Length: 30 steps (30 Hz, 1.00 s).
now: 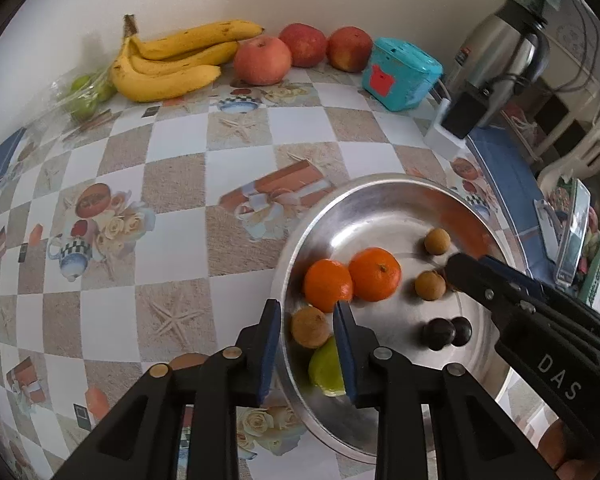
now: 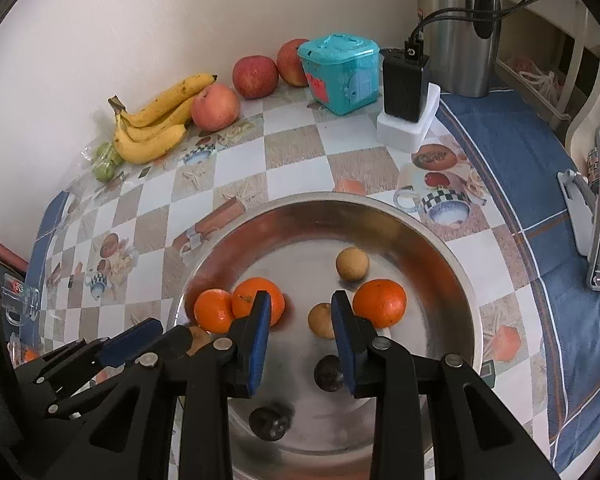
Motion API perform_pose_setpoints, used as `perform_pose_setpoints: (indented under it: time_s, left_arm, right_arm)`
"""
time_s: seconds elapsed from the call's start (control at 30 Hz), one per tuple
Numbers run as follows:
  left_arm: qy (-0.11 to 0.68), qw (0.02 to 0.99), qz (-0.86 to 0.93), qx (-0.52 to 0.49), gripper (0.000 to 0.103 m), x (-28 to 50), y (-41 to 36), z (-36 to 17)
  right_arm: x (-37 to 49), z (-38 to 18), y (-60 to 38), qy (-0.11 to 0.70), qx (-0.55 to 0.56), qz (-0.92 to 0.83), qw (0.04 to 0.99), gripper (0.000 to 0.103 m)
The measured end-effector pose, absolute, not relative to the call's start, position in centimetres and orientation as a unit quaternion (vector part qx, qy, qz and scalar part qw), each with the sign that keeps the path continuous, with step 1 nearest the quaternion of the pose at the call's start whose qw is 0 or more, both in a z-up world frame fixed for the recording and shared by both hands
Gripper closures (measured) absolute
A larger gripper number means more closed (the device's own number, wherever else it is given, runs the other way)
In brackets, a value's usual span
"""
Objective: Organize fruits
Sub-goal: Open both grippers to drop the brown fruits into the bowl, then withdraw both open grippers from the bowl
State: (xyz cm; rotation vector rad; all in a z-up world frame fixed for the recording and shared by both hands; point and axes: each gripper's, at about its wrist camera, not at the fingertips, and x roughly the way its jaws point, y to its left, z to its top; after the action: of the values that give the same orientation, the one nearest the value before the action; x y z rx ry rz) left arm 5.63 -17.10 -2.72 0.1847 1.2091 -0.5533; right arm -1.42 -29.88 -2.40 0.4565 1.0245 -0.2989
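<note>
Steel bowl [image 2: 440, 248] near the surface's [image 1: 236, 160] front edge holds oranges [image 2: 379, 302], small brown fruits and dark ones. Left hand-held gripper [image 1: 307, 312] hangs spread over the bowl's left rim, pinching nothing; right hand-held gripper [image 2: 301, 304] likewise spread above the bowl's middle. Bananas [image 1: 168, 60] and apples [image 1: 262, 60] line the far wall; checkered surface between lies open.
</note>
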Motion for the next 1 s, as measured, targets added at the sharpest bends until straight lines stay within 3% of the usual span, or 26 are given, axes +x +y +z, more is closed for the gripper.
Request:
perform_pose_setpoints:
  time_s: [0.2,0.23,0.3,0.33,0.37,0.5,0.57,0.73,0.8,0.83,1.0]
  left_arm:
    - [0.573,0.798,-0.171,0.076,0.072,7.2,-14.5,-3.3]
    - [0.576,0.798,-0.157,0.077,0.069,7.5,-14.1,-3.5]
    - [0.583,0.798,-0.133,0.079,0.050,8.0,-13.2,-4.1]
    - [0.584,0.798,-0.123,0.080,0.039,8.1,-12.9,-4.3]
    - [0.584,0.799,-0.114,0.082,0.036,8.2,-12.6,-4.4]
    - [0.582,0.804,-0.086,0.084,0.022,8.6,-11.6,-4.7]
    - [0.579,0.807,-0.073,0.088,0.013,8.7,-11.2,-4.9]
    - [0.577,0.809,-0.054,0.095,0.002,8.9,-10.5,-5.4]
    - [0.575,0.811,-0.046,0.100,0.000,8.9,-10.1,-5.7]
    - [0.573,0.812,-0.044,0.101,0.000,8.9,-10.0,-5.7]
    - [0.567,0.816,-0.038,0.105,0.000,9.0,-9.3,-6.0]
  right_arm:
    - [-1.2,-3.2,-29.5,0.499,0.210,-0.139,0.829,0.071]
    - [-1.2,-3.3,-29.5,0.501,0.208,-0.139,0.829,0.071]
    - [-1.1,-3.4,-29.2,0.504,0.203,-0.138,0.828,0.067]
    - [-1.1,-3.3,-29.2,0.504,0.200,-0.139,0.829,0.058]
    - [-1.1,-3.3,-29.1,0.503,0.197,-0.141,0.830,0.050]
    - [-1.0,-3.2,-28.6,0.502,0.182,-0.142,0.834,0.043]
    - [-1.0,-3.3,-28.3,0.502,0.170,-0.144,0.836,0.031]
    - [-0.7,-3.7,-27.5,0.507,0.148,-0.136,0.838,0.030]
    - [-0.6,-4.0,-27.2,0.510,0.144,-0.134,0.838,0.021]
    - [-0.6,-4.0,-27.0,0.509,0.141,-0.134,0.838,0.008]
    - [-0.6,-4.3,-26.4,0.514,0.125,-0.139,0.837,0.006]
